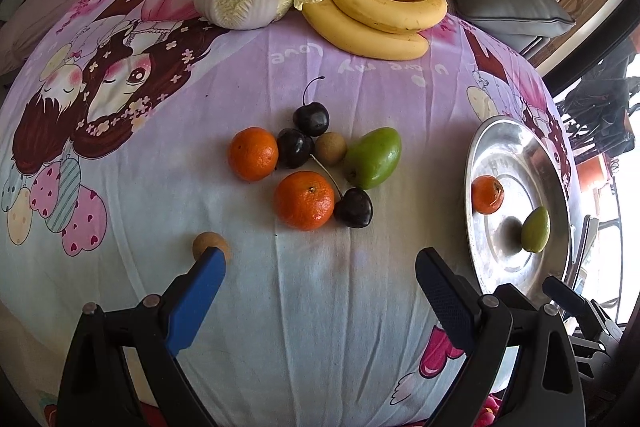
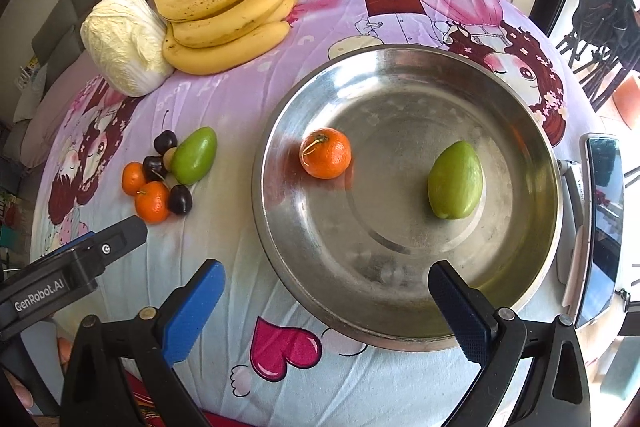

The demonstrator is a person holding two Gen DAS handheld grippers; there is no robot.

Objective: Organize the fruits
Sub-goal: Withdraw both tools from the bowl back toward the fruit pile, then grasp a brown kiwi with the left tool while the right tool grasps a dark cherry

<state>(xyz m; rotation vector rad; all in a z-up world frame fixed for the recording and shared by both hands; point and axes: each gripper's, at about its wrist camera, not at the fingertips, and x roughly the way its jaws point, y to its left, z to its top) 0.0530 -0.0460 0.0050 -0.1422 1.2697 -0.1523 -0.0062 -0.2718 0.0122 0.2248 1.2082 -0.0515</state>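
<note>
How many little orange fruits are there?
3. One small round orange fruit sits in the round metal dish; two more lie in the cluster on the cloth. Nothing seems hidden.

On the cartoon-printed cloth-covered table (image 2: 224,131), the round steel plate (image 2: 532,131) sits right of a loose fruit cluster. In the plate, an orange tangerine (image 2: 326,153) lies left of a green oval fruit (image 2: 454,185). Behind the cluster, a pale napa cabbage (image 2: 124,41) lies left of, perhaps touching, a yellow banana bunch (image 2: 228,23). A small tan round fruit (image 1: 206,241) lies apart, nearer the left fingers.
</note>
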